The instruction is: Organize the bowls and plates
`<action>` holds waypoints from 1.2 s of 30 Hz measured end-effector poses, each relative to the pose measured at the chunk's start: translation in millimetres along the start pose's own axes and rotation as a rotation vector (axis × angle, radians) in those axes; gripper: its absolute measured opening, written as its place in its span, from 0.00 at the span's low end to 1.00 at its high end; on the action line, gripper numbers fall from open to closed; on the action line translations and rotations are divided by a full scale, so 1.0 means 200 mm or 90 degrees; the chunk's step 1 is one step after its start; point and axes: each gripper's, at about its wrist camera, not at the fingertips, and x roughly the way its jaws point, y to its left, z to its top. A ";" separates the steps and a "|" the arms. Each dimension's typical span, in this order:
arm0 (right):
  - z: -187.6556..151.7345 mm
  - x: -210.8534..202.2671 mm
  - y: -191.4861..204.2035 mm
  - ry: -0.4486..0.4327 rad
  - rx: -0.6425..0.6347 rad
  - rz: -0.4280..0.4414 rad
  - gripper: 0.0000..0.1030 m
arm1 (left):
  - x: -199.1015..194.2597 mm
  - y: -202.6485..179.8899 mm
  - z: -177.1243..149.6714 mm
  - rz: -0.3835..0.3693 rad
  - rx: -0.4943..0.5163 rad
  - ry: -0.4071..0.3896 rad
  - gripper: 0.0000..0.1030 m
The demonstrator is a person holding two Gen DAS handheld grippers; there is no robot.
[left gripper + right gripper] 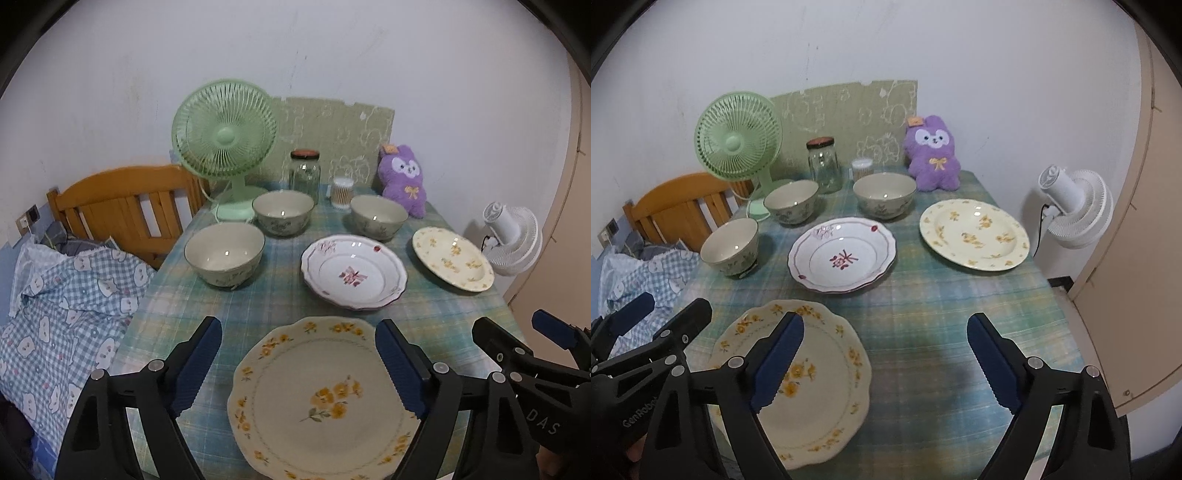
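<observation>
Left tongs (pixel 298 360) stood wide open, gripping nothing, above the near scalloped plate with yellow flowers (pixel 325 402) at the front edge of the surface (pixel 273 306). Right tongs (pixel 885 354) also stood wide open and empty, left finger (pixel 779 362) over the right part of that same plate (pixel 812 402), right finger over bare plaid cloth. Seen in each wrist view: the other tongs at the picture edge.

Further out, in the middle: a white plate with red pattern (pixel 354 271). To the right of it: a round cream plate with yellow flowers (pixel 452 258), well apart from the near plate. Behind, three bowls, apart from each other: left bowl (pixel 224 253), middle bowl (pixel 283 213), right bowl (pixel 378 217).

At the wall: green fan (pixel 225 140), glass jar (pixel 304 173), tub of cotton swabs (pixel 342 192), purple plush toy (pixel 402 177).

Shown much more fully in the left view: checked bedding (pixel 66 314) and wooden headboard (pixel 122 206). Shown more fully in the right view: white fan (pixel 1075 206) and beige door (pixel 1137 258).
</observation>
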 end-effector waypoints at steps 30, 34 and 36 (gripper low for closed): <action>-0.27 0.65 0.22 0.193 0.000 -0.024 0.64 | 0.60 0.20 -0.30 -0.016 -0.003 0.195 0.60; -0.26 0.68 0.22 0.207 0.009 -0.036 0.63 | 0.62 0.21 -0.30 -0.027 -0.001 0.204 0.55; -0.26 0.68 0.22 0.209 0.014 -0.038 0.63 | 0.63 0.21 -0.29 -0.034 0.000 0.207 0.55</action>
